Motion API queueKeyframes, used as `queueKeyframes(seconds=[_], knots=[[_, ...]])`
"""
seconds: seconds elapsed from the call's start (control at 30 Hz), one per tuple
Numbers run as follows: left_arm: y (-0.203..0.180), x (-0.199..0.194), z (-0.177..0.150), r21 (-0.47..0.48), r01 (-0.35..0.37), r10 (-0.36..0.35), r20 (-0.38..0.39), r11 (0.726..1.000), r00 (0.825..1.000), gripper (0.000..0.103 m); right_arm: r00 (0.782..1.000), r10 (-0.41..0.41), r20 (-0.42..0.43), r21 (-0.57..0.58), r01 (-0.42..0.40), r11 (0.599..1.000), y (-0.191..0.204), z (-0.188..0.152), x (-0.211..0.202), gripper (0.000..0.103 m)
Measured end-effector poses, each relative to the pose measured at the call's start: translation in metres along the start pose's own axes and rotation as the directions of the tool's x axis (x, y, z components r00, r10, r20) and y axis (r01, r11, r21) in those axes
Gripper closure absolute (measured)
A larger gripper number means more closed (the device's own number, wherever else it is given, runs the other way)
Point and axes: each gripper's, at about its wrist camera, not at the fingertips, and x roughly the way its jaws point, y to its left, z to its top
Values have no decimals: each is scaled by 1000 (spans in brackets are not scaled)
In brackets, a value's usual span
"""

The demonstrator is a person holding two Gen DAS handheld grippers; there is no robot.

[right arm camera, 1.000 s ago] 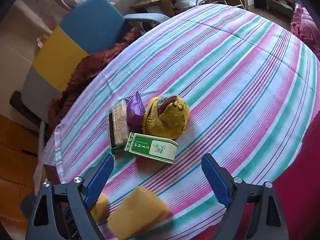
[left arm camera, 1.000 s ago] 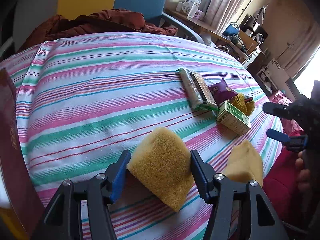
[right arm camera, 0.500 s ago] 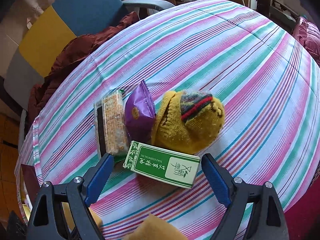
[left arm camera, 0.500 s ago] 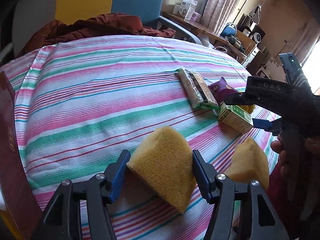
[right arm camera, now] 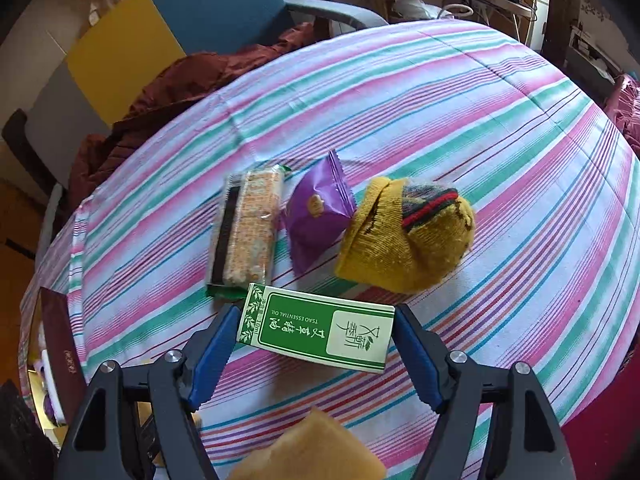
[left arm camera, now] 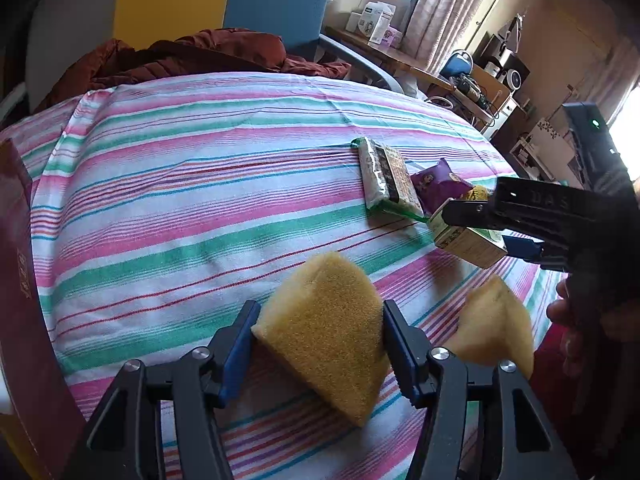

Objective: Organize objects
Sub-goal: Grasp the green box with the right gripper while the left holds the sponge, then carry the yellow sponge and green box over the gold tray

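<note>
My left gripper (left arm camera: 318,344) is shut on a yellow sponge (left arm camera: 326,334) and holds it just above the striped tablecloth (left arm camera: 180,216). My right gripper (right arm camera: 316,344) is open with its blue pads on either side of a green and white essential oil box (right arm camera: 316,330); I cannot tell whether they touch it. The box (left arm camera: 466,240) and the right gripper (left arm camera: 480,224) also show in the left wrist view. A second yellow sponge (left arm camera: 494,328) lies at the table's near right edge and shows in the right wrist view (right arm camera: 308,452).
Behind the box lie a cracker packet (right arm camera: 248,228), a purple snack pouch (right arm camera: 318,210) and a yellow knitted hat (right arm camera: 404,236). A dark red box (left arm camera: 24,304) stands at the left edge. A chair with a red-brown garment (left arm camera: 192,54) is beyond the table.
My right gripper has moved down and forward until the green box sits between its pads. The left gripper still holds its sponge in about the same place.
</note>
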Motion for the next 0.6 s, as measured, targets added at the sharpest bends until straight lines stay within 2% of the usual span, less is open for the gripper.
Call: queueKeyframes(seconds=[0.1,0.23,0.4,0.6], knots=[[0,-9,-2,5,-21,21,-2,1000,1000,45,998,49,41,22,-50,998,-5,-4,-14,25],[-6,-38,-6,49,-47,45,44,998,998,45,992,102,73,17,-104,994,-3,-11,-29,25],[-2,-80,-8,54,-79,72,126,995,989,45,983,148,111,-51,-143,988,24,-12,-46,25],[23,-128,-11,-3,-139,136,218,990,966,45,965,229,129,-189,-203,961,77,-24,-70,25]])
